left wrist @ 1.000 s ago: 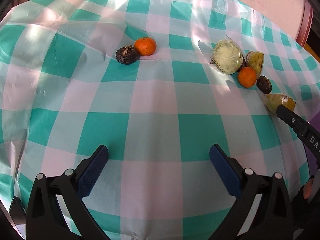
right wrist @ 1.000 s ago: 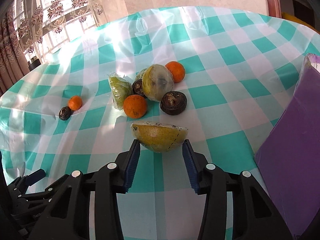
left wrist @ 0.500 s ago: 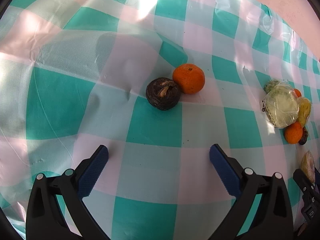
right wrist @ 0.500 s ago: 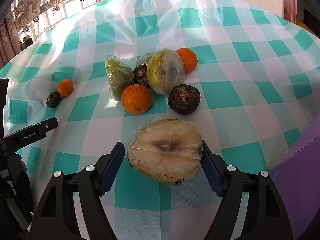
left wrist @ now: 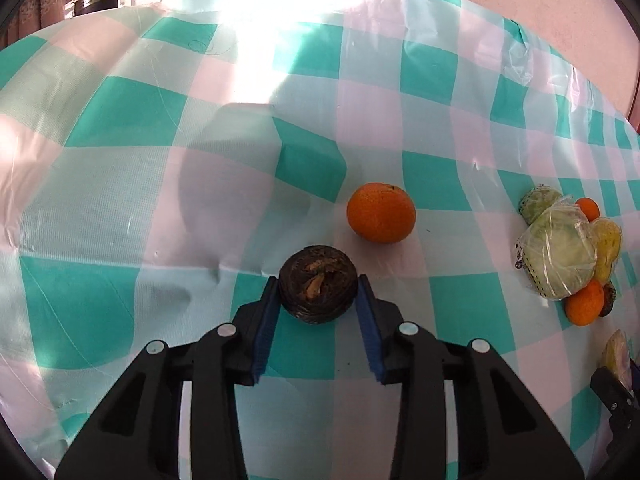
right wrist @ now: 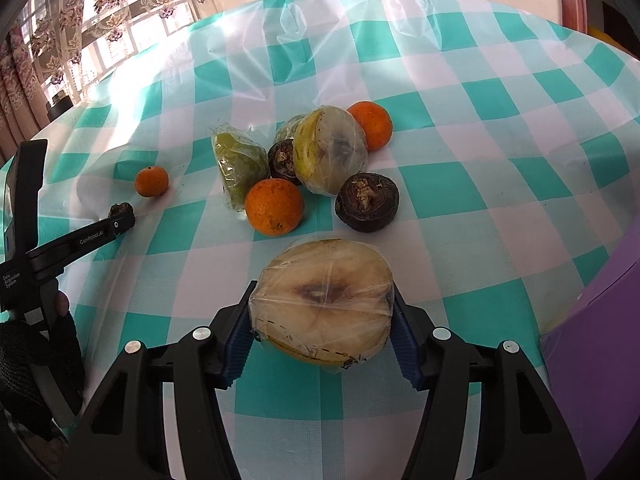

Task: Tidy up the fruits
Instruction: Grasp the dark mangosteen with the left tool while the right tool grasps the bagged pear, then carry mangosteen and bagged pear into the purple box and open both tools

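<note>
My left gripper [left wrist: 318, 294] is shut on a dark brown fruit [left wrist: 318, 286] resting on the checked tablecloth [left wrist: 160, 208]; it also shows in the right wrist view [right wrist: 120, 210]. A small orange [left wrist: 381, 213] lies just beyond it to the right. My right gripper [right wrist: 322, 314] is shut on a plastic-wrapped half fruit [right wrist: 322, 304], cut face toward the camera. Beyond it lies a pile: an orange [right wrist: 274, 206], a dark brown fruit [right wrist: 367, 202], a wrapped yellow half fruit [right wrist: 330, 150], a wrapped green fruit [right wrist: 240, 162] and another orange [right wrist: 370, 125].
A purple box [right wrist: 592, 360] stands at the right by the table's edge. The pile shows at the right of the left wrist view [left wrist: 560, 256]. Curtained windows [right wrist: 100, 20] lie behind the table's far left side.
My left gripper moved forward to the dark brown fruit and closed on it. My right gripper closed on the wrapped half fruit, which turned cut face toward the camera and sits deeper between the fingers.
</note>
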{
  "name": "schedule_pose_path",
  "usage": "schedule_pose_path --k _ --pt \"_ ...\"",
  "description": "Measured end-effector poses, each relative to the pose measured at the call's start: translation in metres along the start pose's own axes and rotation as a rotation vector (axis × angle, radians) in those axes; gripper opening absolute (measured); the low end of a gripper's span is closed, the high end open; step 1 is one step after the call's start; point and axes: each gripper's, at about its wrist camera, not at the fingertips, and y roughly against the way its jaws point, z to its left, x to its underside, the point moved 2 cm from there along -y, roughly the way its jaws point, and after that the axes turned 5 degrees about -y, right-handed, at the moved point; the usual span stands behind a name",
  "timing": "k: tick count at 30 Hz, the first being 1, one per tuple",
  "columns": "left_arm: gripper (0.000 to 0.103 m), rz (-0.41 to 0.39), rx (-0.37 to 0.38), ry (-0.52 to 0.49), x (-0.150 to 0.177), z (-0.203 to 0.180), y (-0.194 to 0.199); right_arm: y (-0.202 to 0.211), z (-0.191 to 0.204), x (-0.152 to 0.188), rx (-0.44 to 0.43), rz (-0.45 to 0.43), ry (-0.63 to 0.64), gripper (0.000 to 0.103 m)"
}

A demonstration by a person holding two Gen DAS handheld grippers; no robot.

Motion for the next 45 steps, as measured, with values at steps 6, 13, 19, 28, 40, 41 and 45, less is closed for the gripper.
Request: schedule_pose_path --k 6,13,19,28,40,41,45 --pt "0.038 -0.062 0.081 0.150 0.046 -0.004 0.049 0.005 -0.010 -0.002 -0.120 -0.014 -0.063 0.058" --pt "0.038 -0.043 0.120 0.184 0.106 -0.031 0.090 0.014 0.002 0.008 -0.180 -0.009 0.009 0.058" --pt "0.038 -0.061 0.148 0.123 0.151 -0.043 0.129 0.034 -0.001 0.034 -0.174 -0.001 0.022 0.058" --pt "0.038 -0.083 0.195 0.064 0.181 -0.053 0.158 0.073 0.004 0.080 -0.189 -0.008 0.070 0.058" --pt "0.038 -0.133 0.170 0.002 0.195 -0.065 0.182 0.108 0.005 0.109 -0.206 -0.042 0.100 0.058" --pt "0.038 -0.133 0.174 -0.003 0.197 -0.066 0.183 0.113 0.004 0.110 -0.218 -0.049 0.095 0.058" --pt "0.038 -0.144 0.175 -0.026 0.199 -0.075 0.193 0.141 -0.002 0.108 -0.245 -0.108 0.086 0.058"
